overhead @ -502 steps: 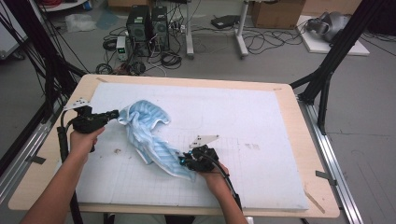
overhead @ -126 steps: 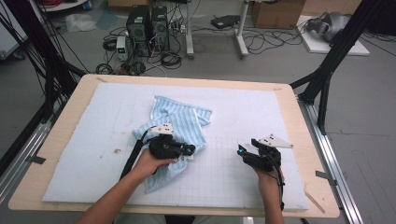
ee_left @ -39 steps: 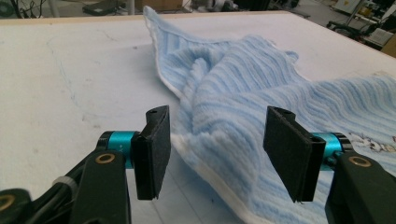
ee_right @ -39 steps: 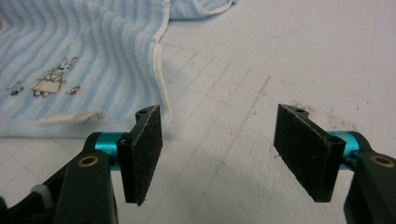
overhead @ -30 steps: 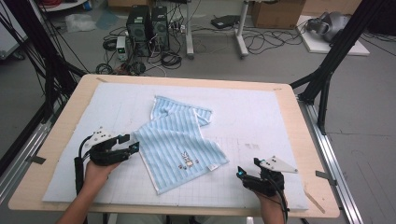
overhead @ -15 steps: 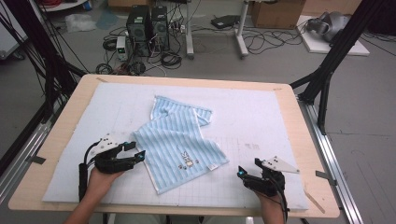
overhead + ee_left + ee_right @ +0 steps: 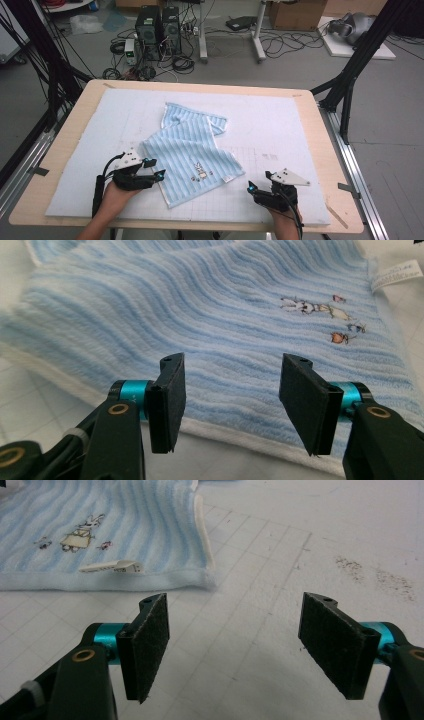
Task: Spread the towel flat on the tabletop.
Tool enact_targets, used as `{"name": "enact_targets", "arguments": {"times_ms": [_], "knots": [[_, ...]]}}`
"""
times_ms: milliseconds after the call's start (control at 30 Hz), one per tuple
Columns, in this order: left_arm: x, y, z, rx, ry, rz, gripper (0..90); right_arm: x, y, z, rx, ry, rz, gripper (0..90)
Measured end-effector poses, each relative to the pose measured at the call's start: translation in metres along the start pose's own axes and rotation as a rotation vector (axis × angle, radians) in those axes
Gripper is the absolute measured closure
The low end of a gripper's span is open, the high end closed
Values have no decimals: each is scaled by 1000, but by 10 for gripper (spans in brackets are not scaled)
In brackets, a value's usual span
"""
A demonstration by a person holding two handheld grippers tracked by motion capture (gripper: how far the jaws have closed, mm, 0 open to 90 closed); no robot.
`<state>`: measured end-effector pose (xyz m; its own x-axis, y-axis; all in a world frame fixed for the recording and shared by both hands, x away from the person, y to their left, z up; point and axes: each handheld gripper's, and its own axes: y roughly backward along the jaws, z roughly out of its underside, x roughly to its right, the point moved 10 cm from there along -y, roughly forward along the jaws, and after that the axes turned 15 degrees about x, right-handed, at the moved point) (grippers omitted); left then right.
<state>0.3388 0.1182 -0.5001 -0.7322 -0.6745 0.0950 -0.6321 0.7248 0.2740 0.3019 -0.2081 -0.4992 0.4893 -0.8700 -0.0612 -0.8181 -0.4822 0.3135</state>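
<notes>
over towel [image 7: 210, 310] hem, my left jaws spread, just been closing, nothing pinched; right jaws spread, idle; shallow bite risks hem slipping out.

Left gripper [image 7: 159, 168]: held low near the worktop's front-left edge, jaws apart and just closing slightly, nothing pinched. Right gripper [image 7: 249, 186]: near the front edge, jaws apart, empty.

The left gripper [image 7: 230, 405], jaws apart and just narrowing, hovers over the white-hemmed edge of the blue striped towel [image 7: 200, 315], nothing clamped.
</notes>
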Motion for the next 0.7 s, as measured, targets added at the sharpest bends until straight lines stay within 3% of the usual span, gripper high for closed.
{"name": "enact_targets", "arguments": {"times_ms": [167,233,267,400,567,633,700], "knots": [[2,-6,7,-78,-45,-16,431,1,0,1,-5,-6,0,279],[4,-9,11,-115,-88,-22,430,2,1,1,1,-6,4,278],[5,-9,11,-117,-108,-26,428,3,2,0,3,-12,6,279],[7,-8,11,-114,-111,-8,483,3,3,0,7,-18,6,279],[18,-7,11,-109,-121,63,792,-1,2,-3,13,-12,-3,281],[20,-6,12,-110,-116,71,843,-4,0,-4,10,-9,-10,283],[21,-4,12,-110,-82,93,850,-9,-2,-6,12,0,-27,294]]}}
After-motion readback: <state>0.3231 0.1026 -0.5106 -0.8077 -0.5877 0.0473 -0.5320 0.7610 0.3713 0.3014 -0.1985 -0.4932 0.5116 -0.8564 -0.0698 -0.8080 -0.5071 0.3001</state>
